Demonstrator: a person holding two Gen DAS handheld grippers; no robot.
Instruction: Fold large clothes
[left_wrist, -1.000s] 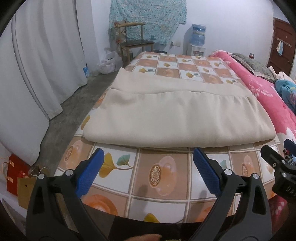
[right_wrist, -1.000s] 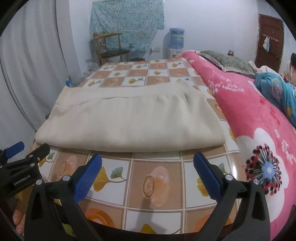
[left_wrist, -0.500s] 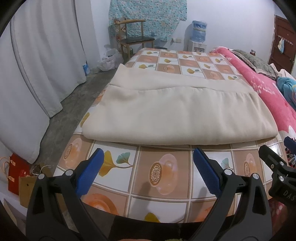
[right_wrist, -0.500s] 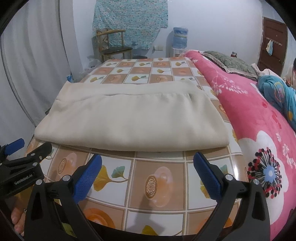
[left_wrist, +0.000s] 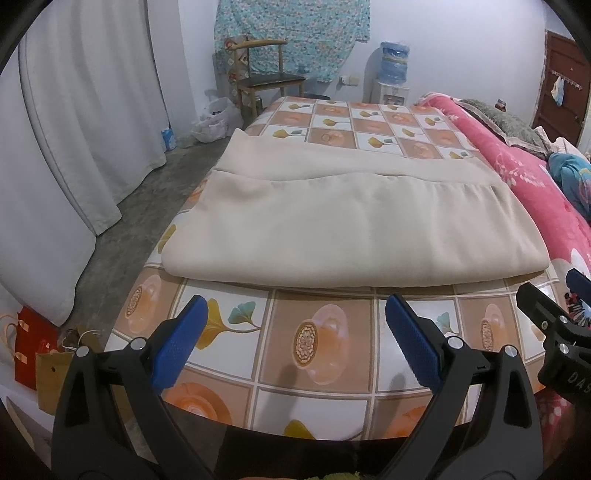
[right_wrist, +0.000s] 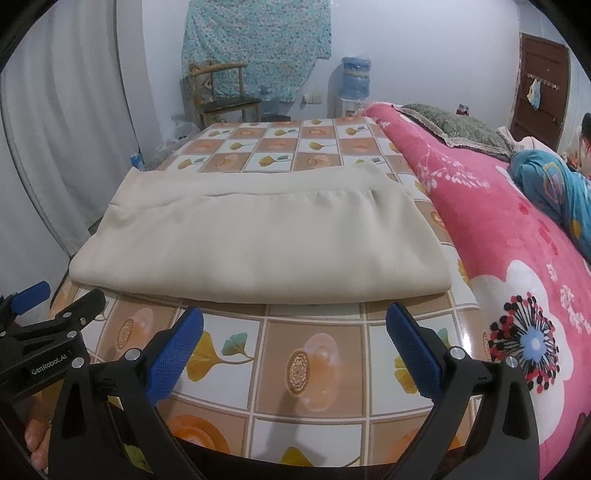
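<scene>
A large cream cloth (left_wrist: 343, 221) (right_wrist: 258, 243) lies folded in a wide flat rectangle on a tiled-pattern table cover (left_wrist: 321, 347) (right_wrist: 314, 362). Its doubled near edge faces me, and a lower layer sticks out at the far side. My left gripper (left_wrist: 295, 339) hovers open over the table's near edge, short of the cloth, nothing between its blue pads. My right gripper (right_wrist: 295, 343) is open too, likewise empty and just short of the cloth's near edge. Each gripper shows at the side of the other's view.
A pink flowered blanket (right_wrist: 517, 258) covers a bed along the right, where a person in blue (right_wrist: 554, 184) lies. White curtains (left_wrist: 74, 129) hang left, paper bags (left_wrist: 40, 354) sit on the floor. A wooden chair (left_wrist: 266, 81) and water dispenser (left_wrist: 393, 70) stand at the far wall.
Both grippers have drifted slightly back and up from the cloth, staying open. The cloth has not moved.
</scene>
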